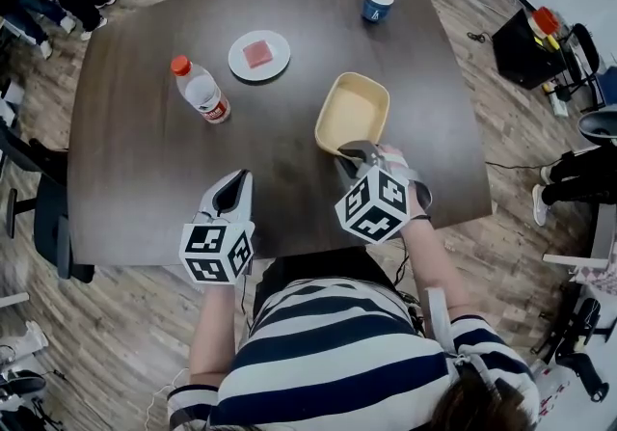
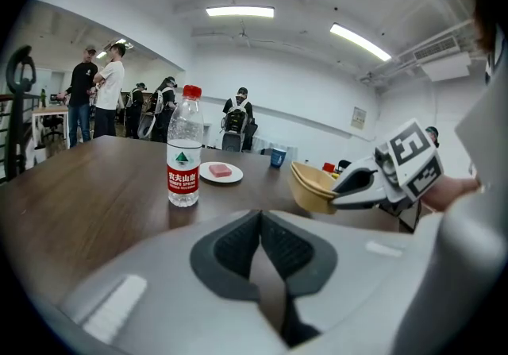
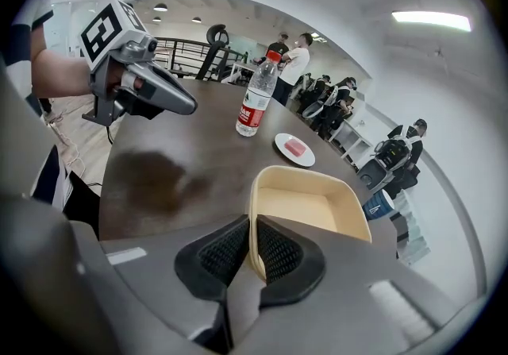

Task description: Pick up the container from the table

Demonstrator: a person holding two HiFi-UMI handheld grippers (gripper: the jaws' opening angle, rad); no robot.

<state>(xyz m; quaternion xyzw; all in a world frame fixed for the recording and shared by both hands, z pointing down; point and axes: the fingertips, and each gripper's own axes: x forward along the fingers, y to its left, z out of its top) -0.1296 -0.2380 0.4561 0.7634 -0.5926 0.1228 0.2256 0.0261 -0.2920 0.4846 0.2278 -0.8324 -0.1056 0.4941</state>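
1. Right tool [image 1: 355, 151] [image 3: 252, 244]: held over the near right part of the table. Its two jaws are clamped on the near wall of the container, one ribbed pad inside the rim and one outside.
2. Left tool [image 1: 237, 178] [image 2: 260, 222]: held over the near edge of the table, well to the left of the right tool. Its jaws are together and nothing is between the pads.
3. Table [image 1: 145, 178]: dark wood top with rounded corners, standing on a plank floor. It carries every item listed below.
4. Container [image 1: 352, 111] [image 2: 309, 187] [image 3: 305, 206]: pale yellow, rectangular with rounded corners, open-topped and empty. It is at the right centre of the table and gripped at its near end. The left gripper view shows it tilted; whether its base touches the table cannot be told.
5. Water bottle [image 1: 201, 90] [image 2: 183, 151] [image 3: 256, 103]: clear plastic with a red cap and a red-and-white label. It stands upright at left of centre, well apart from the container.
6. Plate [image 1: 236, 58] [image 2: 205, 174] [image 3: 282, 141]: white and round, just beyond the water bottle towards the far side.
7. Paper cup [image 1: 377, 5] [image 2: 277, 157]: blue with a white rim, upright near the far right corner.
8. Pink block [image 1: 258, 53]: small and square, lying in the middle of the plate.
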